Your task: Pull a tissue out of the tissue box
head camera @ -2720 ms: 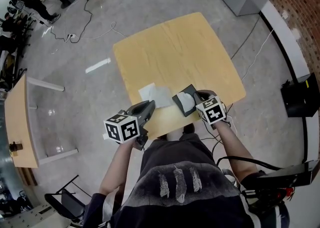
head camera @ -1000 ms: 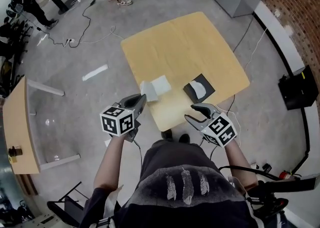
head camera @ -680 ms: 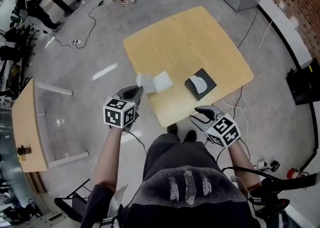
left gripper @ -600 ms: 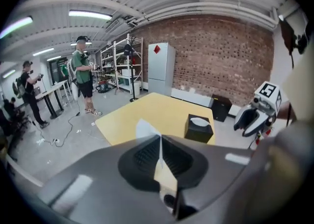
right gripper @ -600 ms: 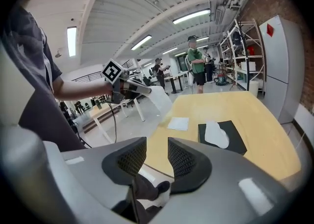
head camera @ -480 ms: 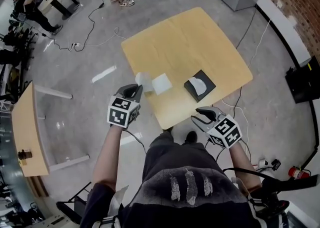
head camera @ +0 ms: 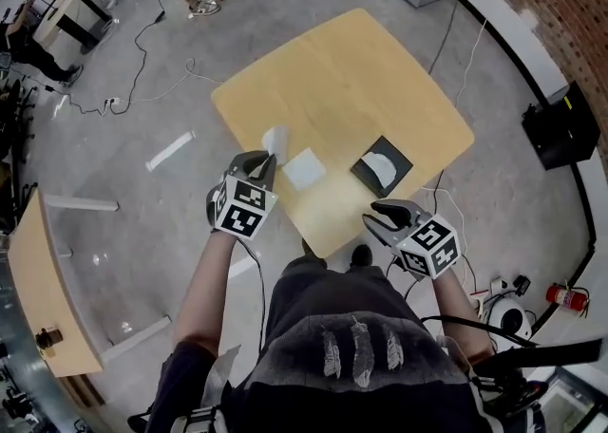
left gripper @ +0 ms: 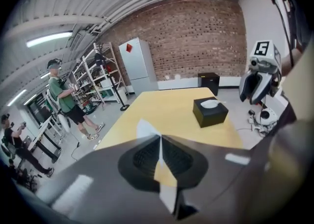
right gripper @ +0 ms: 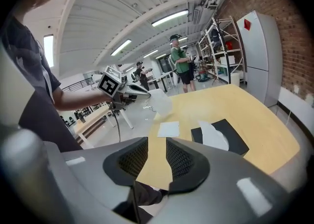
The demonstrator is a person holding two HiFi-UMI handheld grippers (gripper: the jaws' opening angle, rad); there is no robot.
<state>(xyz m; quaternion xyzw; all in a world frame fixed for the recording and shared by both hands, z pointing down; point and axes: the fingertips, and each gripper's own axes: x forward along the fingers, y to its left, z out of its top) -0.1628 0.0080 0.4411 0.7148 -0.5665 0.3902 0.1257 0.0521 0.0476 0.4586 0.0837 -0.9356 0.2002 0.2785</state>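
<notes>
Left gripper (head camera: 263, 161), tissue (head camera: 276, 140) farther over table (head camera: 361, 80) edge

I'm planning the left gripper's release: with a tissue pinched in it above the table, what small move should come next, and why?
Probably lower the left gripper toward the bare table beside the flat tissue and open it there. Its jaws are shut on the pulled tissue, which hangs clear of the tissue box, so only setting it down seems left.
</notes>
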